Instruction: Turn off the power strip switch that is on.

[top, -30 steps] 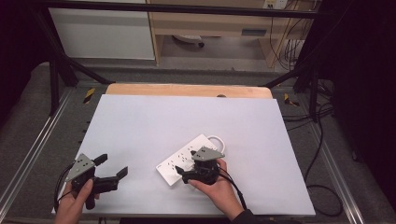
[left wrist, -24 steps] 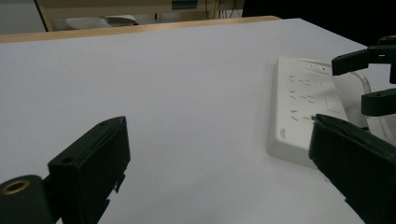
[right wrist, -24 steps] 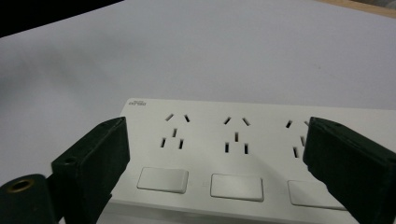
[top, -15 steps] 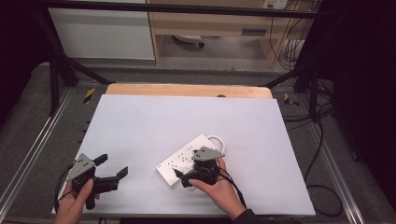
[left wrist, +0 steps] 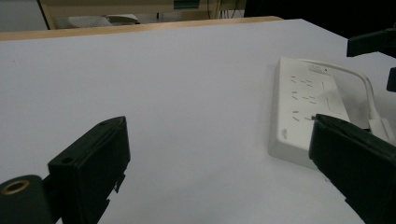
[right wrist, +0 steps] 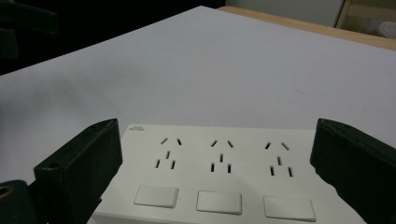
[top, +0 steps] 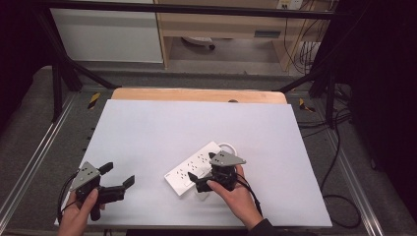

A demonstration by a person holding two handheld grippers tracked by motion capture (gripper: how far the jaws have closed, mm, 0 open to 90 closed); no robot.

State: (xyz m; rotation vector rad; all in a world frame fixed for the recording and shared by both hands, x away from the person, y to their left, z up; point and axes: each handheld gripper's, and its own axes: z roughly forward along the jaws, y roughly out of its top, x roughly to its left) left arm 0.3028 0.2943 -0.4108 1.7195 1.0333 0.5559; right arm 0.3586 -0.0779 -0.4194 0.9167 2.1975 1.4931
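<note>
Wide jaws flank white power strip [right wrist: 219, 175], seemingly untouched.
</note>
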